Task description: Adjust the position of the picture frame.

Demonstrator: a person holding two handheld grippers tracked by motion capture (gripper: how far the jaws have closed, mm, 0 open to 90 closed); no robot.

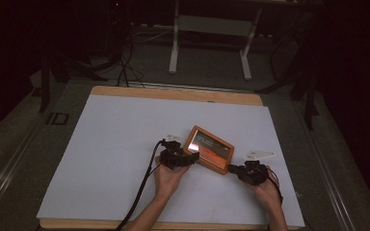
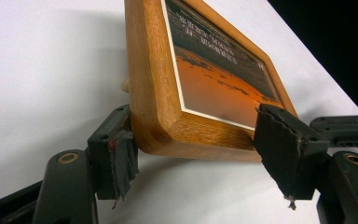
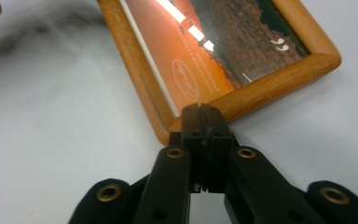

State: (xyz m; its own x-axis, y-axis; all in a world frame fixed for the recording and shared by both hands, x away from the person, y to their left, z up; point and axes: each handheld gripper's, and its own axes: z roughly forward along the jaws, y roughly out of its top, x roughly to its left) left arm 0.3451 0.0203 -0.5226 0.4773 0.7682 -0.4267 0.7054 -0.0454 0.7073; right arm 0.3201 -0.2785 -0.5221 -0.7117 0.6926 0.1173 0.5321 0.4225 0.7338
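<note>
Wooden frame [image 1: 208, 150] near the middle of the white table [image 1: 101, 144], between both grippers. Left gripper [image 2: 205, 158] straddles one corner, jaws spread wide, pads against the frame's back and front. Right gripper [image 3: 201, 122], jaws pressed together, butts the opposite corner. To handle it well, keep the left grip square and the right steadying lightly.

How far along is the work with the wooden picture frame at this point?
Done: the left gripper is clamped across a corner of the wooden picture frame, tilting it off the white sheet. In hand: the right gripper, jaws together, meets the opposite corner. Left, probably: setting the frame down or standing it up.
</note>
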